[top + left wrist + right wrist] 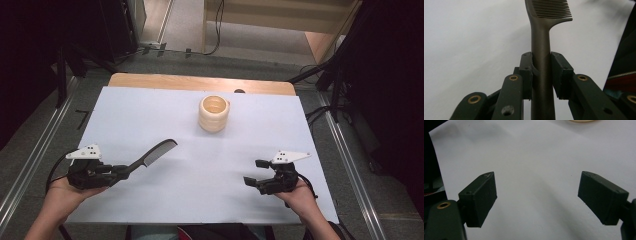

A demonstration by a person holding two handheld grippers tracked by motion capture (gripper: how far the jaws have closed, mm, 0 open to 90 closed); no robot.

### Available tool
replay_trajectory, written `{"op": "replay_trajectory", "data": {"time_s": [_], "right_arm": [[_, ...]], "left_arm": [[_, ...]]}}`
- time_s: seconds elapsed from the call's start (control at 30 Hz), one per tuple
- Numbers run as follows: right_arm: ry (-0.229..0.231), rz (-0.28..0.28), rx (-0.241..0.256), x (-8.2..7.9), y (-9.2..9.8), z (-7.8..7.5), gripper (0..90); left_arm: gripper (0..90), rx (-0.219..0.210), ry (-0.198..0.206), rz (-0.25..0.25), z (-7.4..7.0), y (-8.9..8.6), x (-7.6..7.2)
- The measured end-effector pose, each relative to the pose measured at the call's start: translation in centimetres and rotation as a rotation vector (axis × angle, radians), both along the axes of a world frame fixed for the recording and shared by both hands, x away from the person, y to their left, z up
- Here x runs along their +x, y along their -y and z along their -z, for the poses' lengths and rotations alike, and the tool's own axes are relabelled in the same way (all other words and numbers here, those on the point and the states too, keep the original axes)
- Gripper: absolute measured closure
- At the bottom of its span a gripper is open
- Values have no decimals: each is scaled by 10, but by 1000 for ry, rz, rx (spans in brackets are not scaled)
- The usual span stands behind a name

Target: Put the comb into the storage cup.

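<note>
Now carrying: left gripper (123, 172) clamped on comb (156, 151) handle, near cup (214, 114); right gripper (256, 172) jaws apart. Next, probably tip comb into cup.

White sheet (150, 115) covers wooden desk (200, 82). Grey floor (60, 145) around it, metal rails (30, 160) at both sides. Black cables (320, 115) at right. Dark surroundings; light wooden furniture (280, 15) beyond.
</note>
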State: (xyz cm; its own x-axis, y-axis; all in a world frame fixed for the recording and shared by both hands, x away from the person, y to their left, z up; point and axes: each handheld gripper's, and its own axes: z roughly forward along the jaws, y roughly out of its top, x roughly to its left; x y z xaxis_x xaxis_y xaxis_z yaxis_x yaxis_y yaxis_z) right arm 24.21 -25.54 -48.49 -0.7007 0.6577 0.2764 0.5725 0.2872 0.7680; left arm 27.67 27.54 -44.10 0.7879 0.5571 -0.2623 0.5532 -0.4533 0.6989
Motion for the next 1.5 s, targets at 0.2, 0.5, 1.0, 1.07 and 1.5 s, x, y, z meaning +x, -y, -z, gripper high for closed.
{"op": "replay_trajectory", "data": {"time_s": [0.2,0.5,1.0,1.07,1.5], "right_arm": [[7,1,0,0,0,-1,138],[15,0,3,-1,0,-1,138],[15,4,7,0,1,-1,138],[15,4,8,-1,1,-1,138],[22,15,9,-4,3,-2,138]], "left_arm": [[728,-58,-13,2,-9,16,10],[728,-120,-21,20,-19,43,21],[728,-171,-48,39,-22,86,34],[728,-174,-58,42,-22,95,34],[728,-205,-78,78,-23,143,45]]}}
